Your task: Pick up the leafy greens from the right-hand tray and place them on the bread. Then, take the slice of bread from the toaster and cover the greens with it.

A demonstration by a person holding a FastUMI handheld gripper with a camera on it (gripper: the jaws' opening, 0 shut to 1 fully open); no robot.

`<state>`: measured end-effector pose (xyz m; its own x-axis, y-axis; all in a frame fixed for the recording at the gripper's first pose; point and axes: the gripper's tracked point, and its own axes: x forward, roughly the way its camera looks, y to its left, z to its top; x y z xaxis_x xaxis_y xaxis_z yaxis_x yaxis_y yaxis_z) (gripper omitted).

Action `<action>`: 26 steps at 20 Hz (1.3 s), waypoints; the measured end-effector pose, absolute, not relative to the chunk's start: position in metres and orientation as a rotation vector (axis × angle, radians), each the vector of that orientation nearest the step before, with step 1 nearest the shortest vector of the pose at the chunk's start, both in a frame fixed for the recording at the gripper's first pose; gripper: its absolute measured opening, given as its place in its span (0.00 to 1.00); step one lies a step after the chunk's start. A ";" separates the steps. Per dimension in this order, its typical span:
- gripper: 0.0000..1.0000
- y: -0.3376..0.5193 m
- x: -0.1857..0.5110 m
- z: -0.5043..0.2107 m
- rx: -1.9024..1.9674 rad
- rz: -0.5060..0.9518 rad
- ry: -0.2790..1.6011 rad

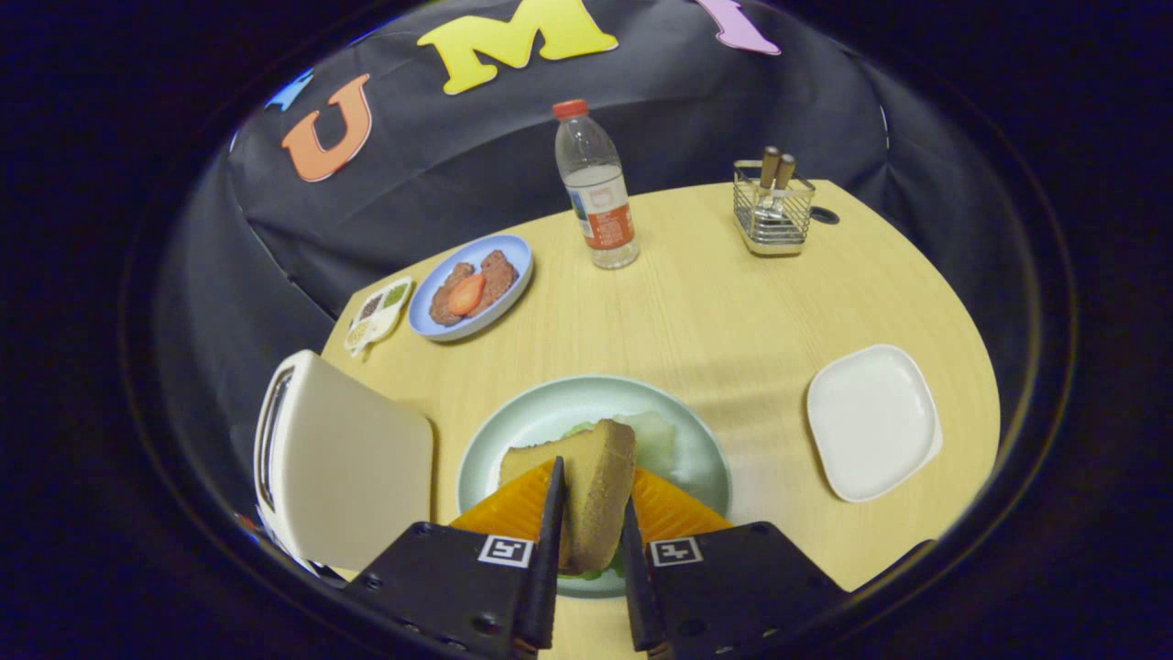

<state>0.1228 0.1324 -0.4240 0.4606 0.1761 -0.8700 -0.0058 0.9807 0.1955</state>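
The gripper (591,513) is clenched on a bread slice (600,490): both fingers (550,541) press its flat sides, and the slice stands on edge between them, its crust end pointing away toward 12 o'clock. Under the slice lies a round pale-green plate (527,417). On that plate, showing past the held slice at about 1 o'clock, is a bit of leafy greens (655,435), and another green scrap peeks out beneath the slice near the finger roots. Whether the held slice touches the greens I cannot tell. A second, lower bread (520,458) shows just left of the held slice, at 11 o'clock from the fingertips, lying on the plate.

At 9 o'clock from the plate, just beside it, stands a cream toaster (344,463), its slot side turned away to the left. At 3 o'clock, well apart from the plate, sits a white square tray (872,422). All rest on a light wooden table (724,302).

Farther out, at 11 o'clock, is a blue dish (472,286) holding brown patties (495,275) with a red tomato slice (465,293) on top; a small sectioned card (378,313) lies just left of it. At 12 o'clock stands a water bottle (596,192) with a red cap. At 1 o'clock is a wire caddy (772,215) with two wooden handles (775,170) sticking up.
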 end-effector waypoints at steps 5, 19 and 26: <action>0.47 0.122 0.130 -0.424 0.069 0.185 1.083; 0.89 0.110 0.118 -0.283 -0.140 0.302 0.731; 0.98 0.094 0.089 -0.164 -0.164 0.265 0.434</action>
